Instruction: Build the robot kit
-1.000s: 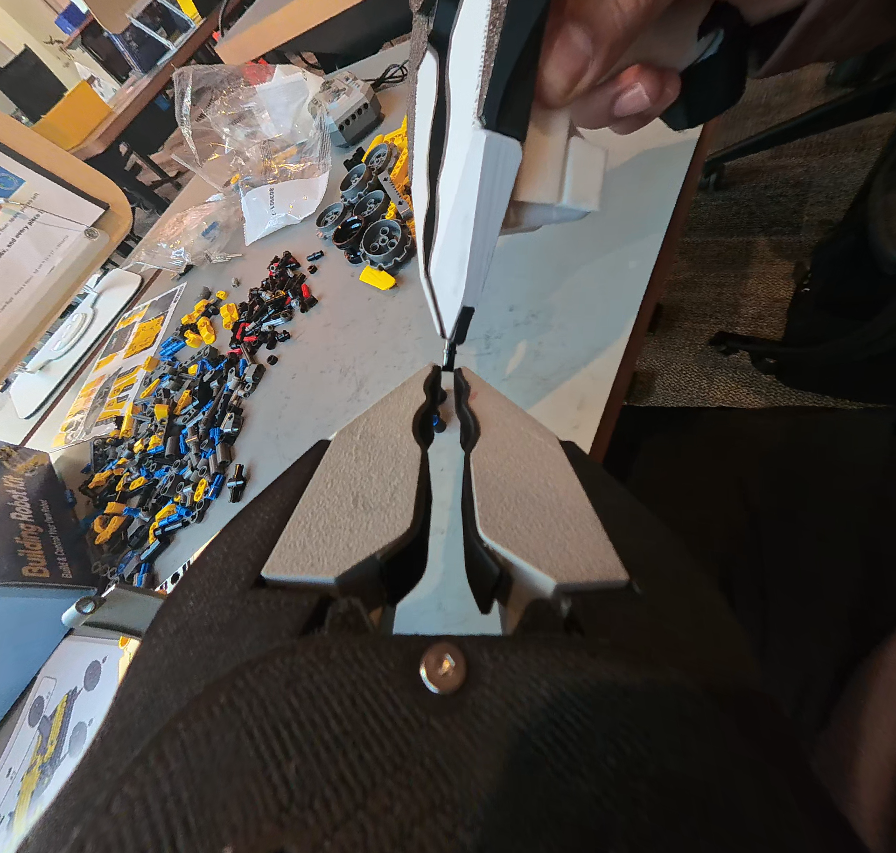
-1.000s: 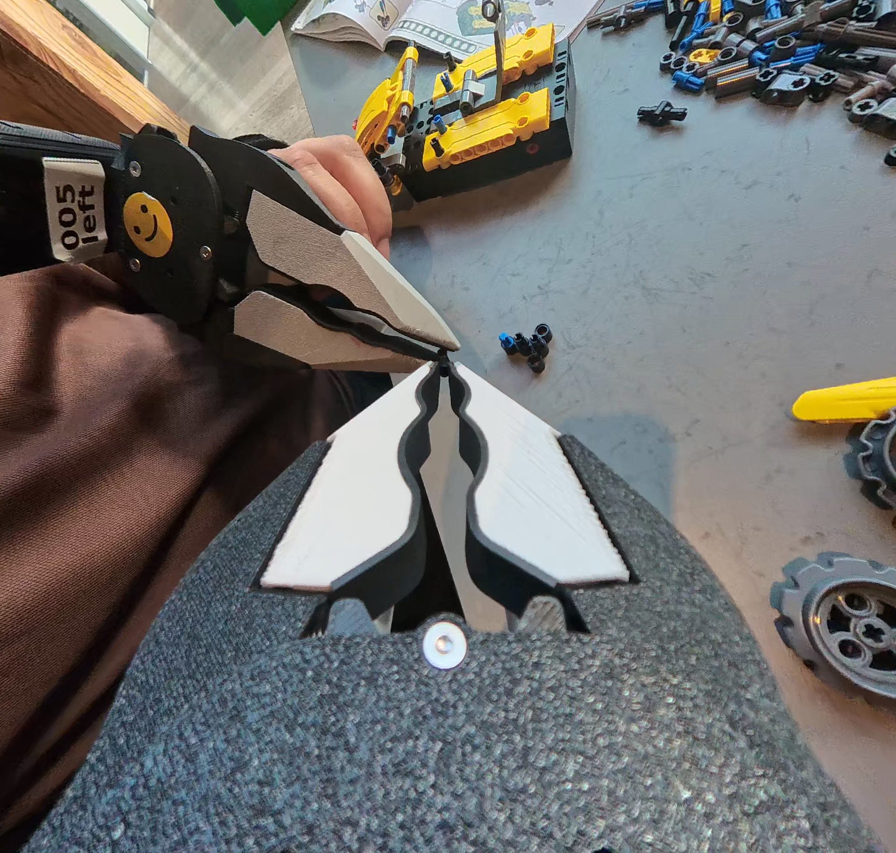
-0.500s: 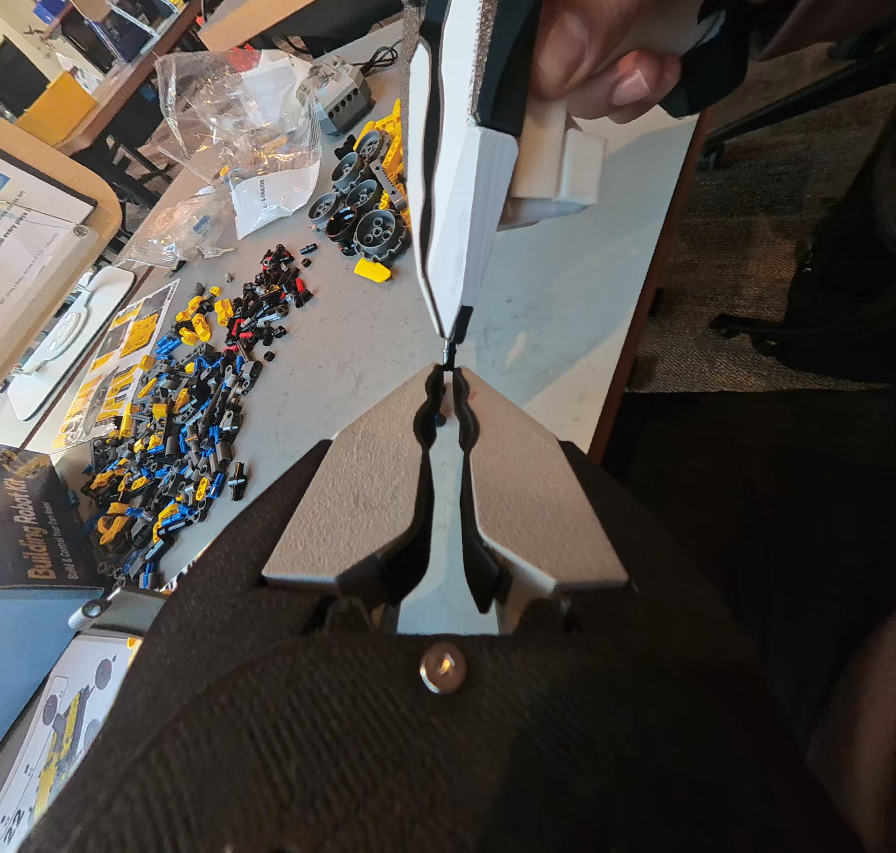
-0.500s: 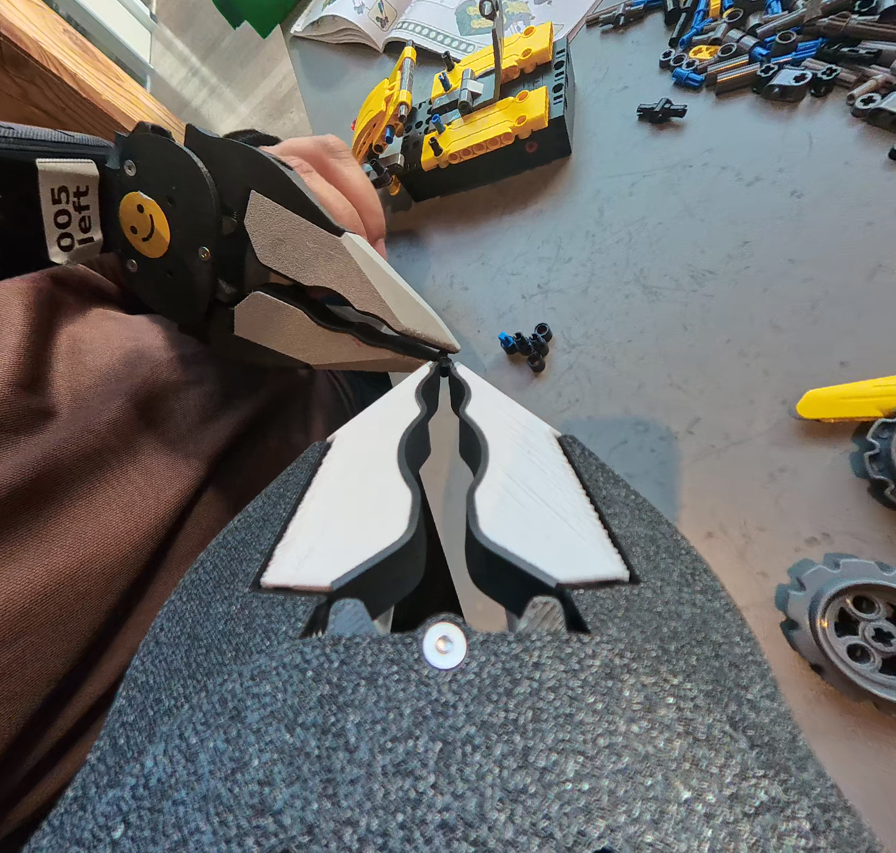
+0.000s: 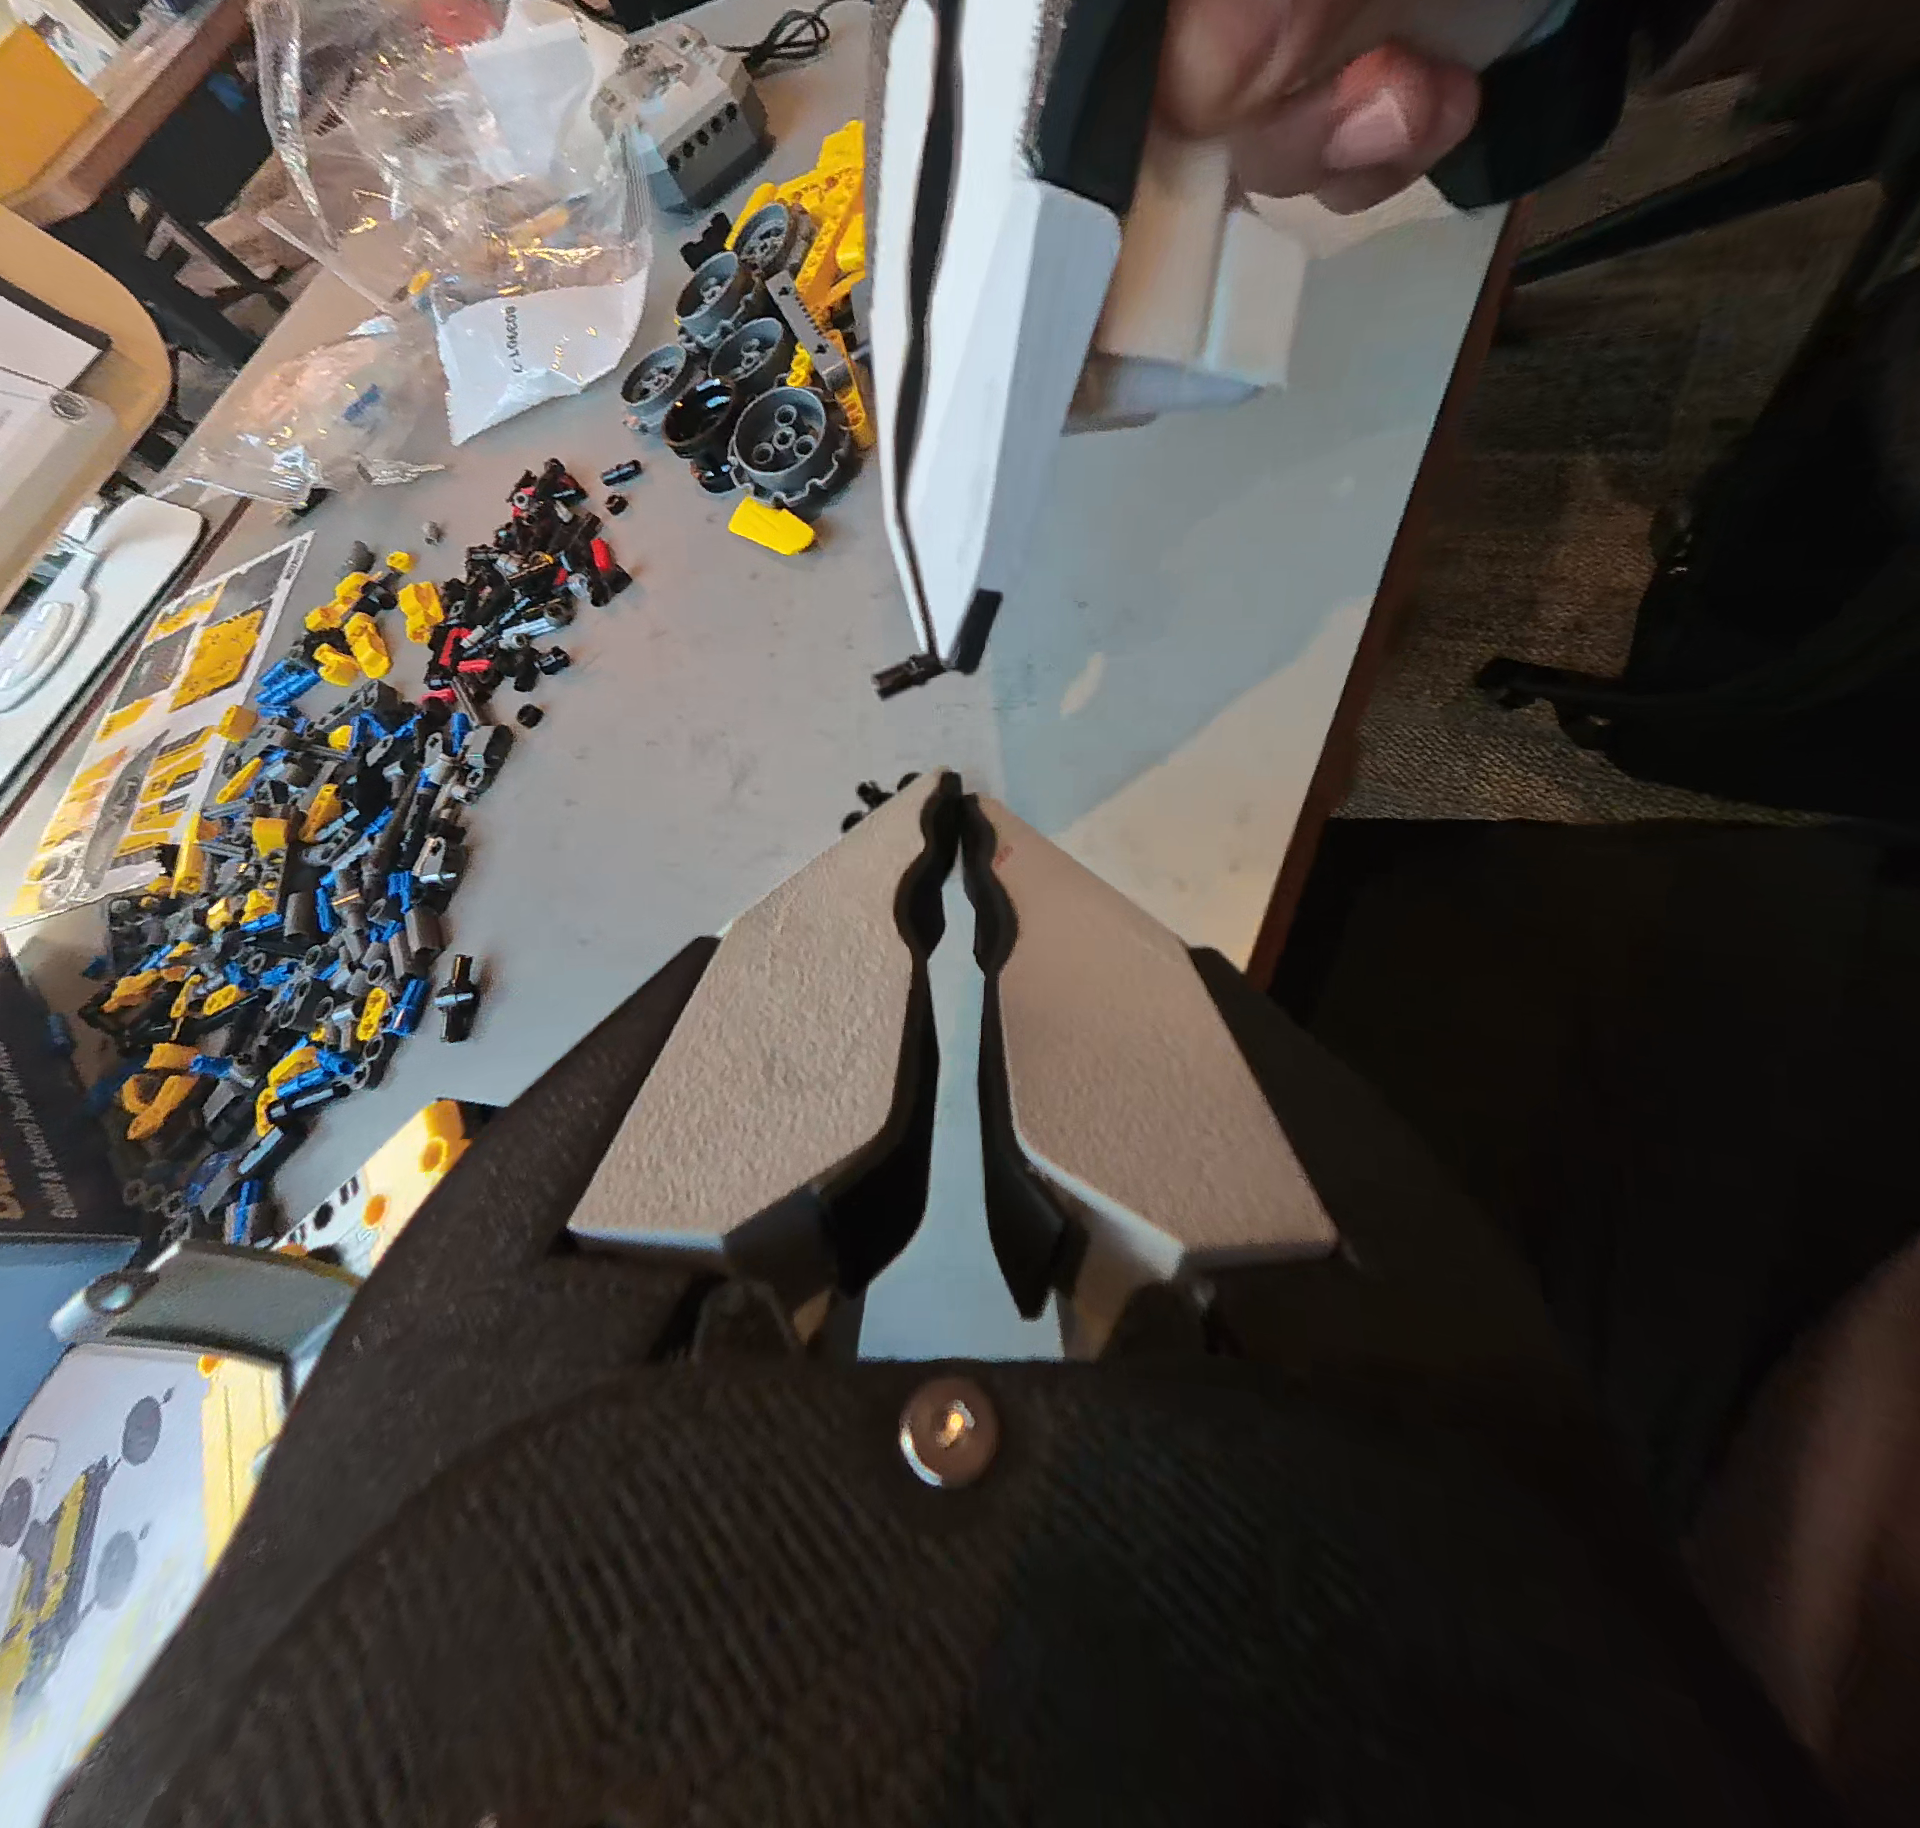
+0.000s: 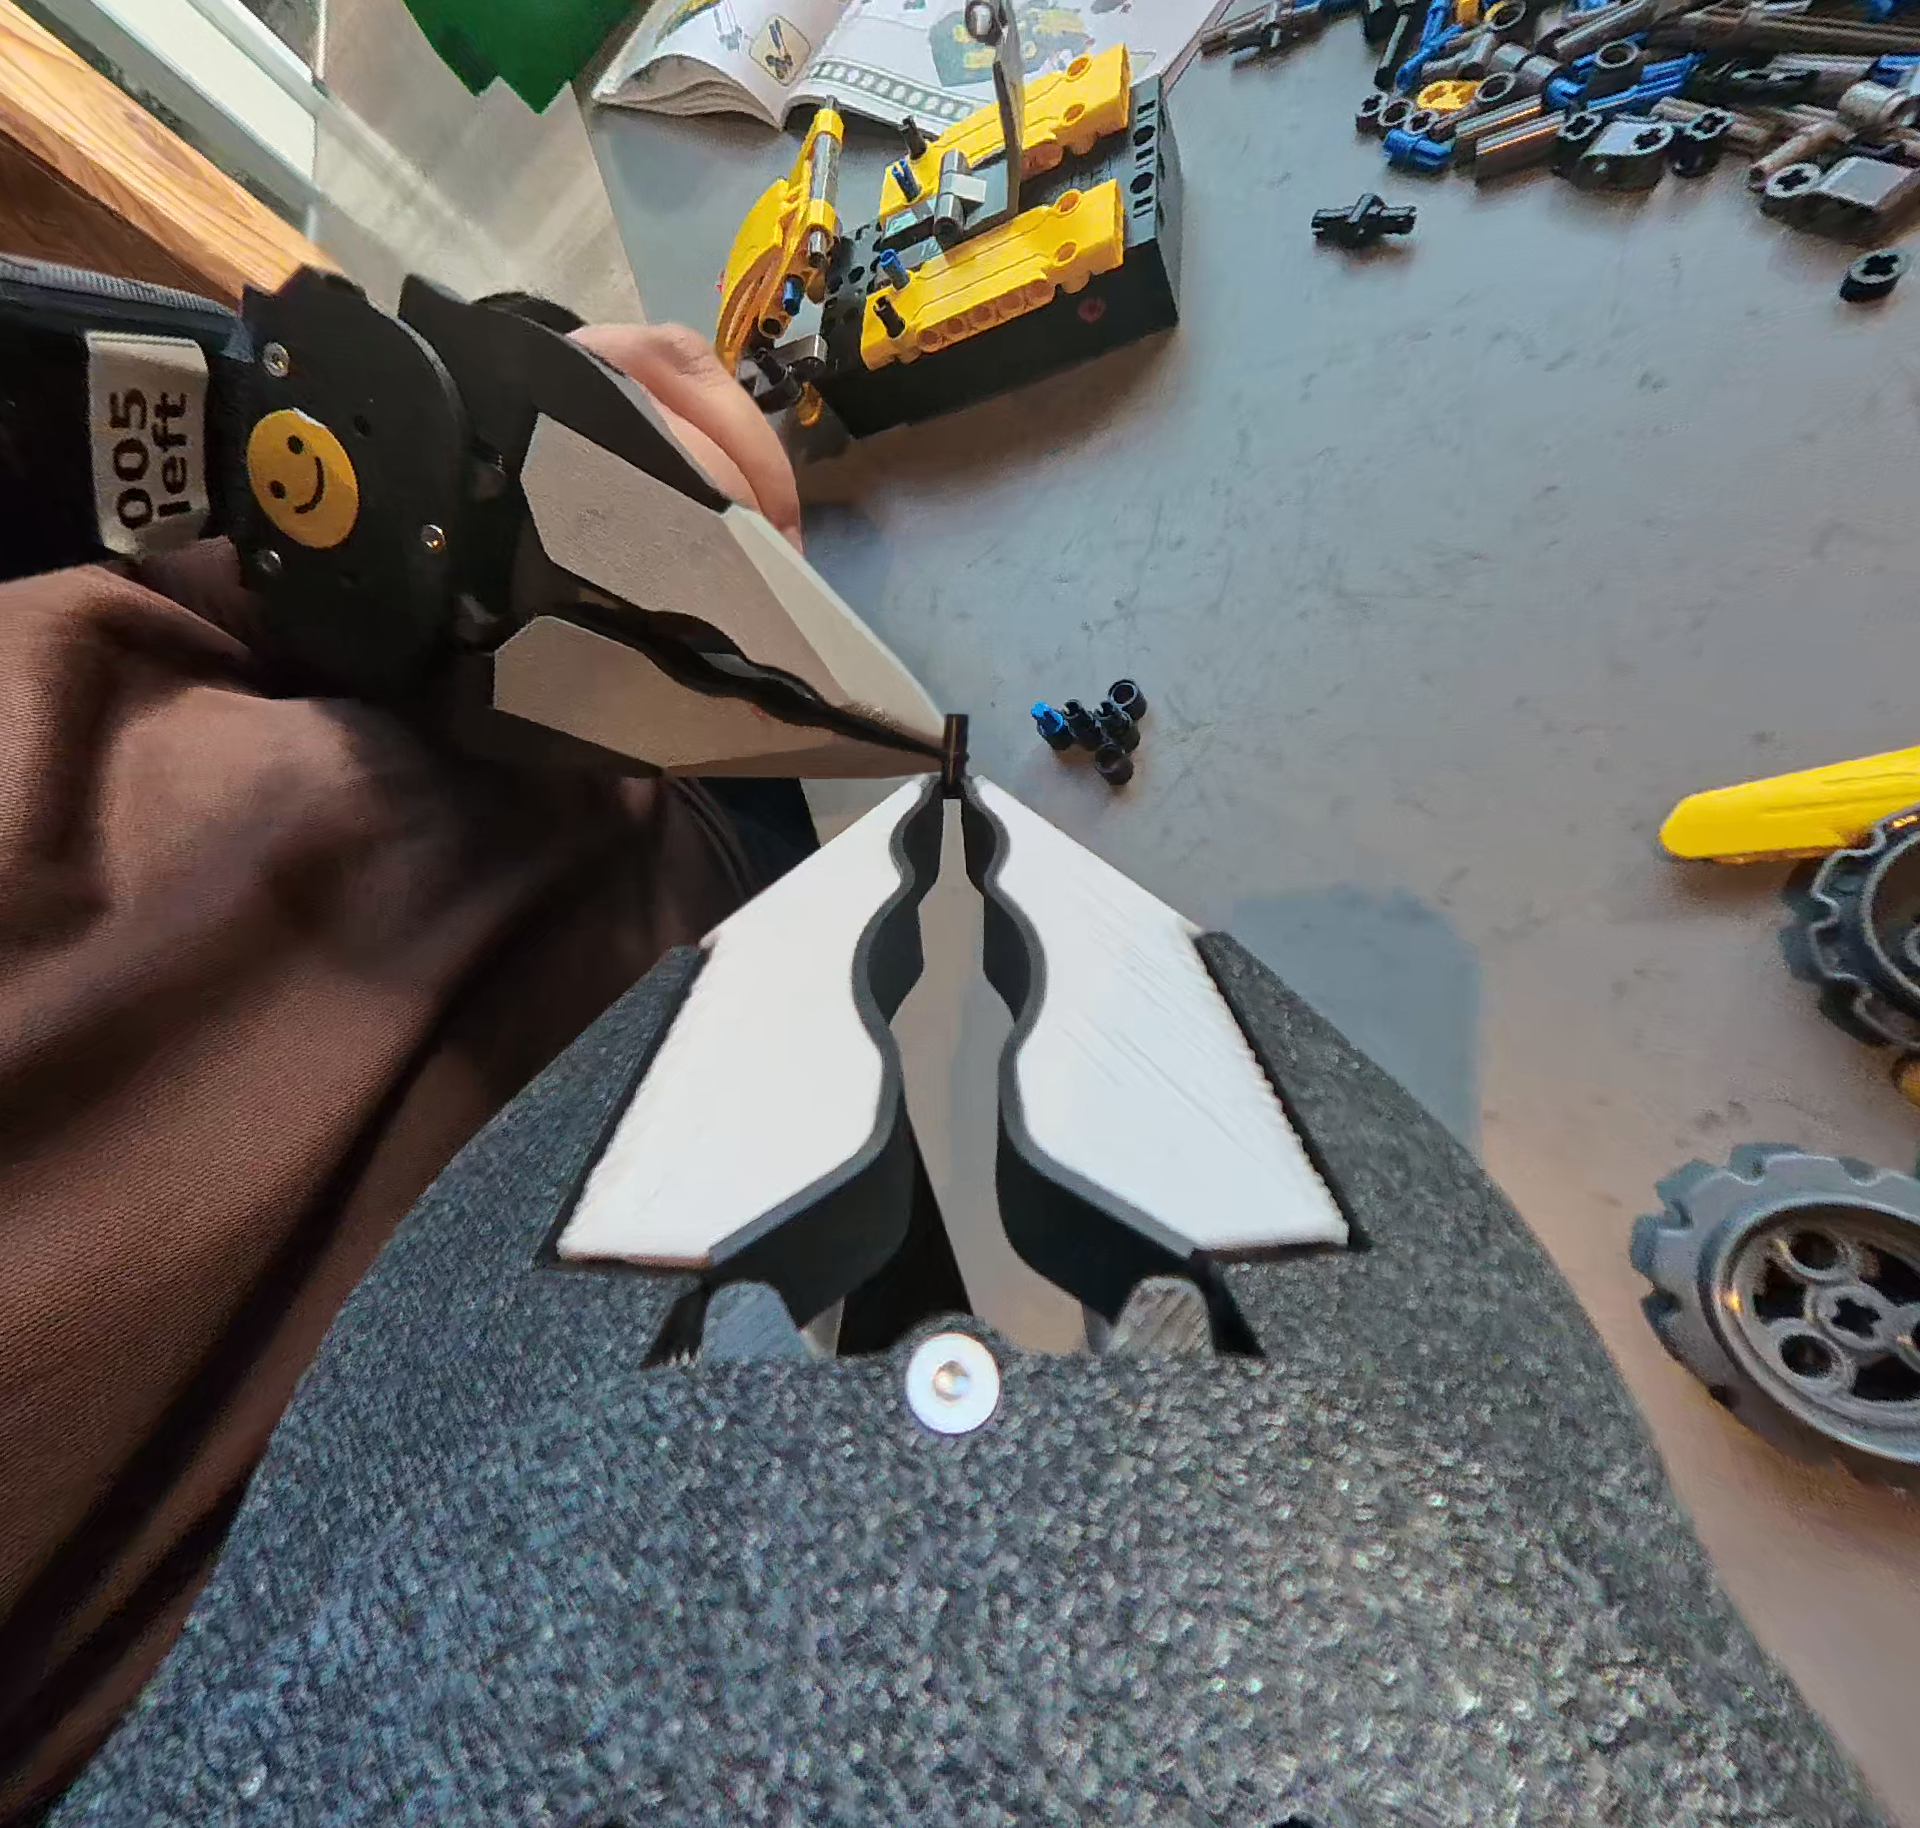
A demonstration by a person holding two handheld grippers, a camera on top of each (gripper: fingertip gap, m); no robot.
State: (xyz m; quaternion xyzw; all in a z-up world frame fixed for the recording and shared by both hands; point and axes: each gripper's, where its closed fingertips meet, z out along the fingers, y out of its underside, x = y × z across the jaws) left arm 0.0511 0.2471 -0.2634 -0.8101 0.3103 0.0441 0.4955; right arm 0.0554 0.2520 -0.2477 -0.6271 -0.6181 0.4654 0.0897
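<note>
My right gripper: fingers clamped on black pin; my left gripper: fingers together, empty; above worktop.

Wrist cameras — close, facing, shared table

White-fingered right gripper, grey left gripper, brown sleeve

Small black pin pinched at right gripper tips
</note>
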